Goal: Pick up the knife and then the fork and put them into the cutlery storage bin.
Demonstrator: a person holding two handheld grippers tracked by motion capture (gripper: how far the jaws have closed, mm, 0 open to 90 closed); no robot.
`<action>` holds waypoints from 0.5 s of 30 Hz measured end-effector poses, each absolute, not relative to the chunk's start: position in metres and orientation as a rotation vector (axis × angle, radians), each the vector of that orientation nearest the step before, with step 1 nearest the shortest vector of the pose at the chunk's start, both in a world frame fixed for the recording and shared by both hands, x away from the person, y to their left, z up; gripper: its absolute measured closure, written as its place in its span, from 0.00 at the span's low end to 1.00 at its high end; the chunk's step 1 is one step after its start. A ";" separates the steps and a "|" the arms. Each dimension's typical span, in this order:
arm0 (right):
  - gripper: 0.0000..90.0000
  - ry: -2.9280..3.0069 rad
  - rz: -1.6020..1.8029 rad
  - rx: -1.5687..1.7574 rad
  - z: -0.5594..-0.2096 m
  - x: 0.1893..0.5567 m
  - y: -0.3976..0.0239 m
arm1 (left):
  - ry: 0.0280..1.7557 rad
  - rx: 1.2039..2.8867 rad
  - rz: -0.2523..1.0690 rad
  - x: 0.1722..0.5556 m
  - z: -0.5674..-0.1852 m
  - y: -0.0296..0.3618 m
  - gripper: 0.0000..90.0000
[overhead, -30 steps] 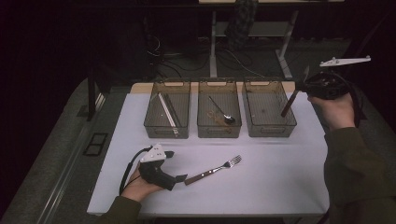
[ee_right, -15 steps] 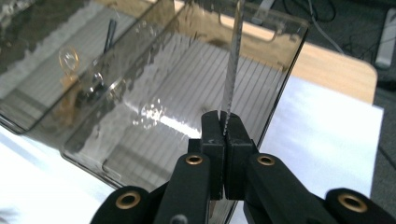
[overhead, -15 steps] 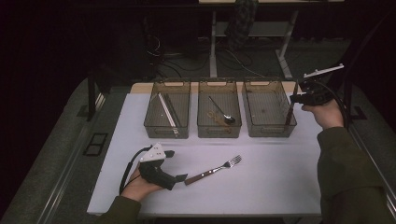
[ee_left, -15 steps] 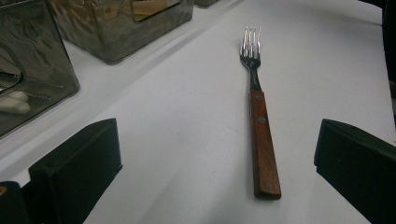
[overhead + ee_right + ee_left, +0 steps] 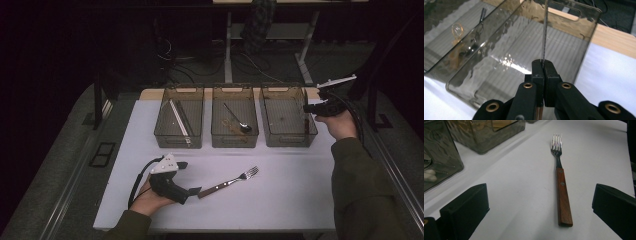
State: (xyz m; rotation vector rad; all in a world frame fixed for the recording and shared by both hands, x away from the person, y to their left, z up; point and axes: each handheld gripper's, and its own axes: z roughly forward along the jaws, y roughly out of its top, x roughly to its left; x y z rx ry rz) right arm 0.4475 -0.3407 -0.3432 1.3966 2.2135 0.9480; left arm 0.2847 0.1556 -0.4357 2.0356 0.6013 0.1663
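Overhead, in the high view, three smoky clear bins stand in a row at the far side of the white table (image 5: 280,210), and the sorting of cutlery into them looks to be the work in hand. The right gripper (image 5: 311,108) is held at the outer edge of the right bin (image 5: 287,116), with something thin and dark hanging from it just inside that bin's right wall. The left gripper (image 5: 192,191) rests low near the table's front edge, aimed at a wooden-handled fork (image 5: 229,182) lying loose on the cloth (tines pointing toward the bins). The middle bin (image 5: 235,117) holds a spoon (image 5: 237,120); the left bin (image 5: 179,117) holds long pale pieces, perhaps chopsticks. From the left gripper view, the jaws stand wide apart and grip nothing, the fork (image 5: 561,187) lying between their lines with the handle end nearest, not touched. From the right gripper view, the jaws are pressed together on a thin metal blade (image 5: 544,35), likely a knife seen edge-on, which rises from the pads (image 5: 539,72) over the right bin (image 5: 524,60). Judged from this, the blade is about to be dropped: the next move calls for lowering it inside the walls and parting the jaws, then closing the left gripper on the fork's handle.
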 end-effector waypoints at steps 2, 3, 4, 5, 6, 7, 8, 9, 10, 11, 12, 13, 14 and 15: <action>0.99 2.205 0.955 1.397 -0.347 0.451 -0.338 | 0.600 2.040 0.163 0.285 -0.436 0.156 0.00; 0.99 2.203 0.960 1.394 -0.349 0.453 -0.337 | 0.600 2.039 0.159 0.285 -0.436 0.156 0.00; 0.98 2.200 0.957 1.395 -0.351 0.455 -0.335 | 0.600 2.038 0.160 0.285 -0.436 0.156 0.00; 0.98 2.196 0.958 1.399 -0.353 0.457 -0.333 | 0.600 2.038 0.160 0.285 -0.436 0.156 0.00; 0.98 2.197 0.964 1.399 -0.356 0.460 -0.331 | 0.600 2.038 0.157 0.285 -0.436 0.156 0.00; 0.97 2.201 0.966 1.396 -0.359 0.462 -0.329 | 0.599 2.038 0.157 0.285 -0.436 0.156 0.00; 0.97 2.201 0.965 1.403 -0.361 0.464 -0.327 | 0.599 2.040 0.157 0.285 -0.436 0.156 0.00; 0.96 2.205 0.971 1.412 -0.364 0.466 -0.326 | 0.600 2.041 0.155 0.285 -0.436 0.156 0.00; 0.95 2.209 0.968 1.420 -0.367 0.467 -0.324 | 0.600 2.041 0.154 0.285 -0.436 0.156 0.00; 0.89 2.214 0.946 1.426 -0.370 0.468 -0.322 | 0.600 2.040 0.153 0.285 -0.436 0.156 0.00; 0.86 2.218 0.931 1.429 -0.373 0.468 -0.321 | 0.600 2.040 0.153 0.285 -0.436 0.156 0.00; 0.82 2.221 0.940 1.435 -0.375 0.468 -0.320 | 0.601 2.039 0.152 0.285 -0.436 0.156 0.00; 0.78 2.220 0.951 1.439 -0.376 0.468 -0.320 | 0.602 2.038 0.151 0.285 -0.436 0.156 0.00; 0.74 2.216 0.965 1.447 -0.377 0.467 -0.321 | 0.600 2.039 0.152 0.285 -0.436 0.156 0.00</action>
